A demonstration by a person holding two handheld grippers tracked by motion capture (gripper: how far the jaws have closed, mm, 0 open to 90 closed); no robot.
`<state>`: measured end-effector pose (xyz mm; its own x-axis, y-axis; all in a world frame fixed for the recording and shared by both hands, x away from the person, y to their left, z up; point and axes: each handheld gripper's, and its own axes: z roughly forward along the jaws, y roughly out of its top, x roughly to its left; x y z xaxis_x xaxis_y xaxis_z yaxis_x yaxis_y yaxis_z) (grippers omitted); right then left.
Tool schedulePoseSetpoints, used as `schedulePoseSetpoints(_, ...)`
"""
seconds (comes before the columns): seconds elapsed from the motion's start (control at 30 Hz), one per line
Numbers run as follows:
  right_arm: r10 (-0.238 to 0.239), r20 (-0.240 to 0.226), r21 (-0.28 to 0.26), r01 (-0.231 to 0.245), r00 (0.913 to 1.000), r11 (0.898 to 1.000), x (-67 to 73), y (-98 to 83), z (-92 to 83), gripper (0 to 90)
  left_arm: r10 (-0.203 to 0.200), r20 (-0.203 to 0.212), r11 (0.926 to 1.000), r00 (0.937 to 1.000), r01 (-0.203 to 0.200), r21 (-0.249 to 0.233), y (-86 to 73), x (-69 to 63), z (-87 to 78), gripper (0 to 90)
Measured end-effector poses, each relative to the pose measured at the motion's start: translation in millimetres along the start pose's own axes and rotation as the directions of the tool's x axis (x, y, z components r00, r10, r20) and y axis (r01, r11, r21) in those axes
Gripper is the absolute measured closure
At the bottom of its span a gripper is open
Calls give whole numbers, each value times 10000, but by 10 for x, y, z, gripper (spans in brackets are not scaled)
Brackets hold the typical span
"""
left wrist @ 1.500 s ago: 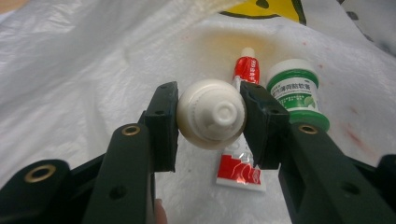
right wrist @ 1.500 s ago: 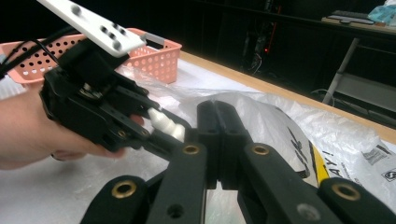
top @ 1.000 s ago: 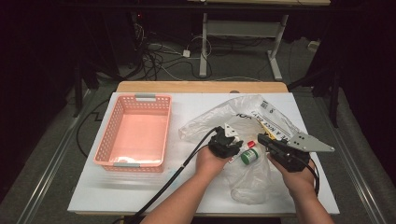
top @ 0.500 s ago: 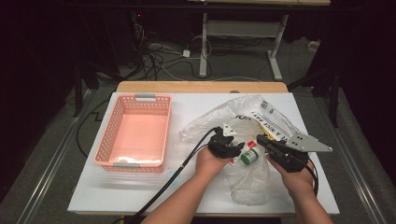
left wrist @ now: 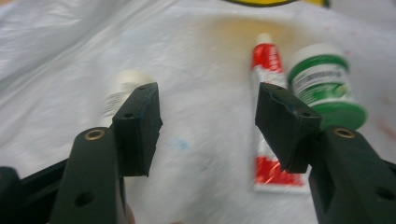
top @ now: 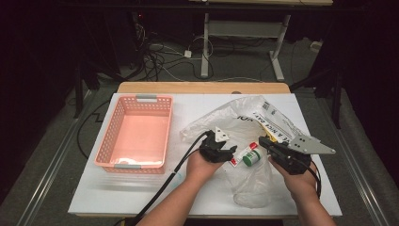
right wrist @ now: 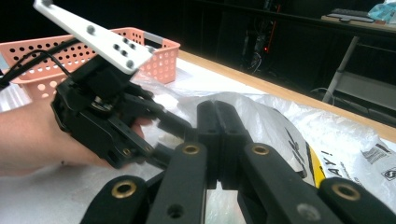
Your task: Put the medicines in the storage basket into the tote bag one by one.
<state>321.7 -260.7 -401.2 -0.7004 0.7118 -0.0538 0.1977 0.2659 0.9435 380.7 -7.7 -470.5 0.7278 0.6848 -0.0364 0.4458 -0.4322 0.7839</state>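
**Two grippers over a plastic bag beside a pink basket**

High view: we list a white table [top: 141, 197] carrying a pink basket [top: 136, 134], empty. Right of the basket lies a crumpled plastic bag [top: 244, 117] with printed lettering. On the bag, right of the basket, sit a red-and-white tube [top: 242, 154] and, touching it, a green-and-white jar [top: 252, 158]. The left gripper [top: 226, 153] stands between basket and tube, close to the tube. The right gripper [top: 263, 141] lies farther from the basket, just beyond the jar. A cable [top: 164, 188] trails from the left gripper toward the table's near edge.

Left gripper view: we note its jaws spread wide with nothing between them, over the bag [left wrist: 196, 140]. The tube [left wrist: 268, 116] shows partly behind one jaw, the jar [left wrist: 324, 86] beside it; a blurred white item [left wrist: 119, 88] sits behind the other jaw.

Right gripper view: its jaws are pressed together, holding nothing we can see. Ahead are the left gripper [right wrist: 163, 126], the basket [right wrist: 60, 60] behind it, and the bag [right wrist: 280, 121].
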Motion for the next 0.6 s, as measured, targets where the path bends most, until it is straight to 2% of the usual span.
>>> schedulePoseSetpoints(0.07, 11, -6, 3, -11, 10000, 10000, 2, -2, 4, 900, -4, -332, 10000, 9994, 6, 51, -32, 65, -38, 377)
schedulePoseSetpoints(0.23, -76, -75, 89, 77, 9999, 9999, 21, -1, 38, 900, -343, -567, 9991, 9978, 356, 222, -54, 183, 29, 380)
schedulePoseSetpoints(0.33, -67, -72, 120, 68, 10000, 9999, 22, -4, 40, 900, -323, -639, 9967, 9974, 369, 726, -81, 210, 145, 399)
schedulePoseSetpoints(0.4, -34, -54, 115, 35, 10000, 9999, 16, -10, 34, 900, -409, -620, 9937, 9972, 471, 1020, -105, 222, 194, 471)
schedulePoseSetpoints(0.47, -44, -37, 120, 44, 10000, 9999, 10, -14, 24, 900, -458, -620, 9924, 9970, 525, 1109, -102, 226, 196, 552)
schedulePoseSetpoints(0.6, -50, -19, 99, 50, 10000, 9999, -5, -19, 11, 900, -422, -560, 9911, 9975, 489, 1235, -106, 213, 195, 579)
